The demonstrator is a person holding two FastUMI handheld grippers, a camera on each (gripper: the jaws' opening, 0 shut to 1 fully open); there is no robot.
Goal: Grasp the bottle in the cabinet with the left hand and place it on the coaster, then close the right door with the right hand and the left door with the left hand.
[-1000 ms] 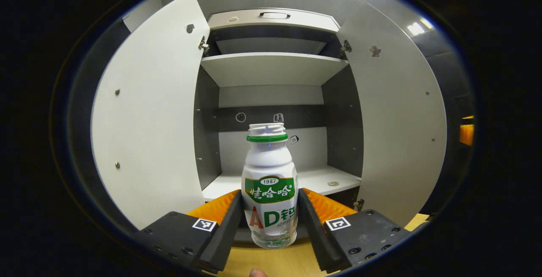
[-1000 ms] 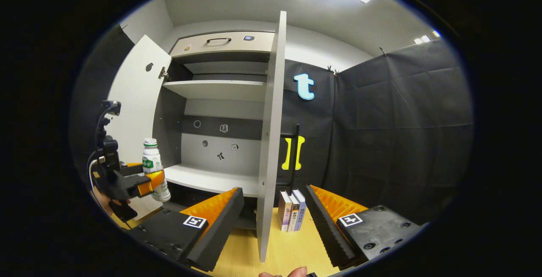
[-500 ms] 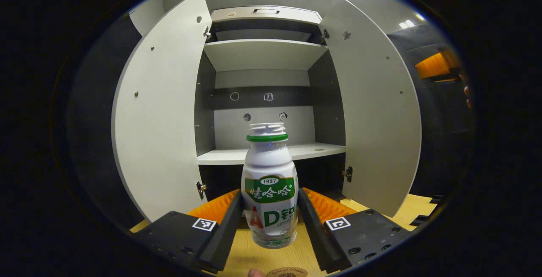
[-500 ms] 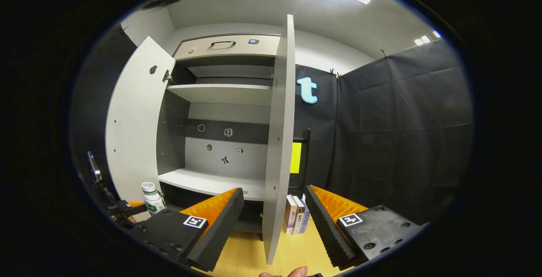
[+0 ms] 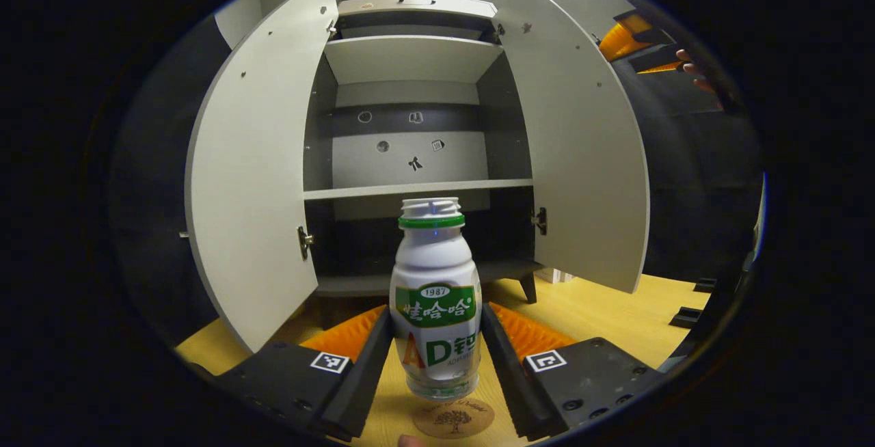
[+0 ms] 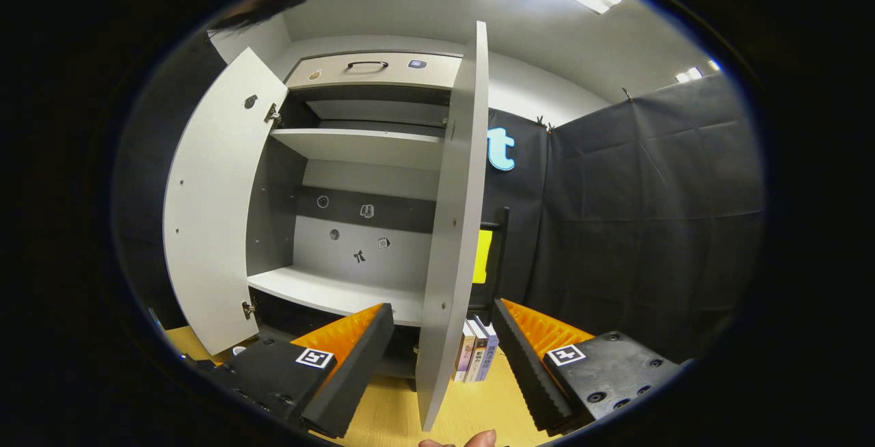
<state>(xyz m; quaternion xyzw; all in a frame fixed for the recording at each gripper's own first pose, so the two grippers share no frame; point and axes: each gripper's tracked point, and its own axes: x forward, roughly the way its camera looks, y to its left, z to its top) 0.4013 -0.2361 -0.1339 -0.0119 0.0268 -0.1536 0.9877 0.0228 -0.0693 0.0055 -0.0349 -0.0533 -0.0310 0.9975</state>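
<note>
A white bottle [image 5: 435, 296] with a green label and green neck ring is upright in my left gripper [image 5: 435, 358], whose two fingers press on its sides. Its base hangs just above a round wooden coaster [image 5: 453, 418] on the yellow table. Behind it the grey cabinet [image 5: 410, 160] stands with its left door [image 5: 256, 160] and right door [image 5: 581, 153] both swung open. In the right gripper view, my right gripper [image 6: 443, 358] is open, and the edge of the cabinet's right door [image 6: 454, 228] rises between its fingers, farther off.
The other gripper [image 5: 636, 37] and a hand [image 5: 694, 68] show at the upper right of the left gripper view. A few books [image 6: 476, 351] stand on the table [image 6: 403, 413] right of the cabinet. A shelf [image 6: 355, 146] and a top drawer [image 6: 372, 71] cross the cabinet.
My left gripper has come down and back from the cabinet with the bottle, and the coaster has come into sight beneath it. The right gripper has shifted slightly; the bottle has left its view.
</note>
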